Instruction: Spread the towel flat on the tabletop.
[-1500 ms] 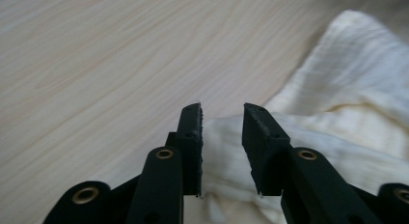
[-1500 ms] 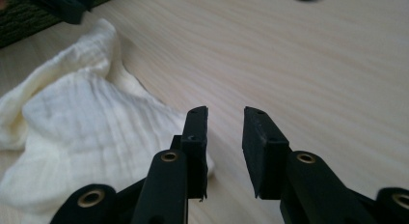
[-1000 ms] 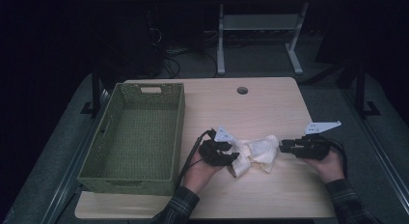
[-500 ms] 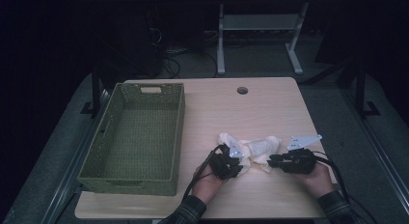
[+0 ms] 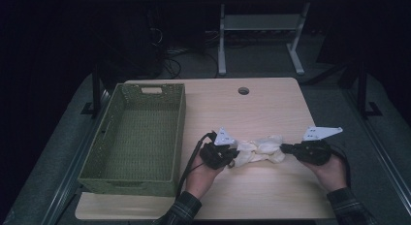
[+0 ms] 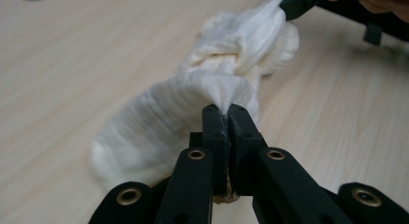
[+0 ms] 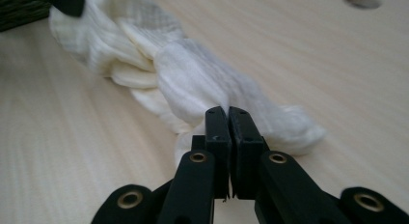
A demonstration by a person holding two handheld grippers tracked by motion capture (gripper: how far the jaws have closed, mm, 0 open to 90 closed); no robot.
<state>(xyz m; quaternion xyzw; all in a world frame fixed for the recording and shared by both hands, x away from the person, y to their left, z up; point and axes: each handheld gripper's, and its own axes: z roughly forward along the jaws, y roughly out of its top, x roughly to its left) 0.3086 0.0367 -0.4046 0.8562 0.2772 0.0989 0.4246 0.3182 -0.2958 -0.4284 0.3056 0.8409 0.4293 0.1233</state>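
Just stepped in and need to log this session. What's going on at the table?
A person holds a gripper in each hand and is working on a white cloth twisted into a knot on the wooden table. The left gripper is shut on one end of the cloth, the right gripper on the other, so it is stretched between them. A green woven basket sits to the left, with nothing in it.

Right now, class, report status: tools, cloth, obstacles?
Left tool shut on white cloth. Right tool shut on opposite end. Cloth twisted between them. Green basket alongside, apart.
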